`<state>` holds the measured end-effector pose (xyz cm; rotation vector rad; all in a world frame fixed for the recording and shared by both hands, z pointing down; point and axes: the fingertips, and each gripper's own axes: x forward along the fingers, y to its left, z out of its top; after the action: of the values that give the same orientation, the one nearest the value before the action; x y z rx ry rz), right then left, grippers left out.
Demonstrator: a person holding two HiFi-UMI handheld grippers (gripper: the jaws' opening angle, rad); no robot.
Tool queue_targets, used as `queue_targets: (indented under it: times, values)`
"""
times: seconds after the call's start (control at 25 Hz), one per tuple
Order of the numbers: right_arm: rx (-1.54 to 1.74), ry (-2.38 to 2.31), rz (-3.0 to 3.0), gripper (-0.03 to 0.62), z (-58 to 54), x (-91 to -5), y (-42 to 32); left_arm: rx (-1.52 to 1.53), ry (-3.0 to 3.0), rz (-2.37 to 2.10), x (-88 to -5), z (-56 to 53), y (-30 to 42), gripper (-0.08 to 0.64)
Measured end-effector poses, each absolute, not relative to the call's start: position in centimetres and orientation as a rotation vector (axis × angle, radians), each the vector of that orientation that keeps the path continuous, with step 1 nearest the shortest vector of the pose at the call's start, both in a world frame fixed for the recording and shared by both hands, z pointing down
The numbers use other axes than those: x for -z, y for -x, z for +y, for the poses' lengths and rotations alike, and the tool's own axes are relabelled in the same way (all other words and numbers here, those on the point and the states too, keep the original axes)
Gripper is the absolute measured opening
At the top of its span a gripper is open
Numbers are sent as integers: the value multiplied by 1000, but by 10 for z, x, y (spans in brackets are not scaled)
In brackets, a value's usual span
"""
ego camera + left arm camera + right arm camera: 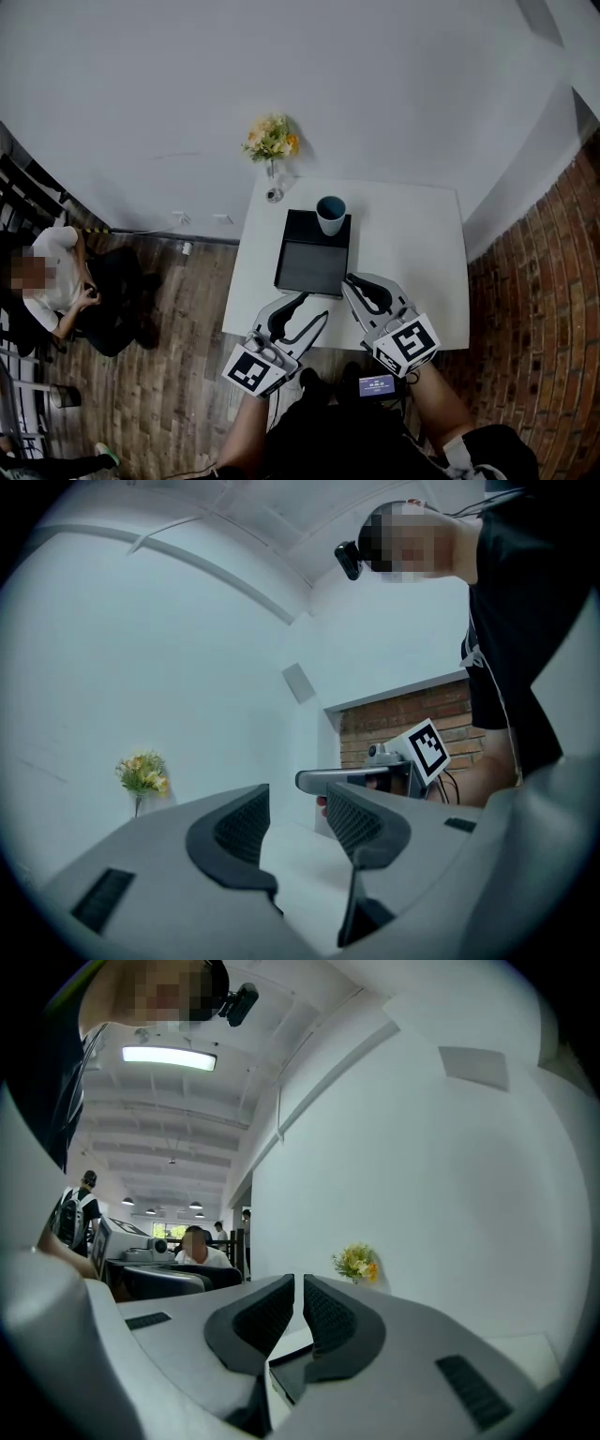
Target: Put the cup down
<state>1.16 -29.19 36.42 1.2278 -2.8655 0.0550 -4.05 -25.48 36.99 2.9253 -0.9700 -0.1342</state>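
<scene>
Two grippers hover over the near edge of your white surface (412,234) in the head view, the left gripper (312,309) beside the right gripper (352,284). The cup (330,215) stands upright on the far end of the black tray (312,262). Flowers (271,139) mark the far corner, with a brick wall (553,281) to the right and a wood floor (178,309) to the left.

Left gripper view: your jaws stand apart and empty.

Right gripper view: your jaws are almost together on nothing, and a seated person (194,1246) is in the lit room beyond.

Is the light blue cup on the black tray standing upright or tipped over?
Upright: the light blue cup stands on the black tray, open mouth up.
</scene>
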Motion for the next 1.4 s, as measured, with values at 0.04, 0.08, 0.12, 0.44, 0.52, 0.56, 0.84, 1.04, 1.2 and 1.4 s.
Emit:
queue_targets:
  times: [0.04, 0.08, 0.12, 0.44, 0.52, 0.56, 0.84, 1.04, 1.2, 1.4]
  values:
    - [-54, -1221, -2867, 41, -290, -364, -10, 132, -2926, -971, -370, -254, 40, 187]
    - [-53, -1215, -2869, 37, -289, -363, -9, 129, -2927, -974, -369, -252, 40, 187]
    - [-52, -1211, -2871, 30, -288, -362, -8, 129, -2927, -976, -369, -252, 40, 187]
    - [-64, -1169, -2876, 12, -283, -361, -2, 128, -2924, -991, -365, -249, 41, 187]
    - [-65, -1163, -2871, 12, -283, -362, -1, 123, -2922, -994, -365, -249, 41, 187]
    - [-64, -1161, -2870, 12, -283, -362, -1, 121, -2922, -996, -365, -249, 41, 187]
    - [-60, -1169, -2865, 12, -284, -363, -3, 117, -2919, -1004, -365, -250, 41, 187]
    - [-67, -1173, -2866, 12, -287, -364, -6, 111, -2920, -1001, -364, -252, 39, 187]
    - [-58, -1194, -2868, 12, -292, -361, -11, 104, -2917, -1002, -364, -253, 38, 187]
    - [-74, -1211, -2865, 12, -294, -364, -16, 112, -2912, -1005, -364, -255, 36, 187]
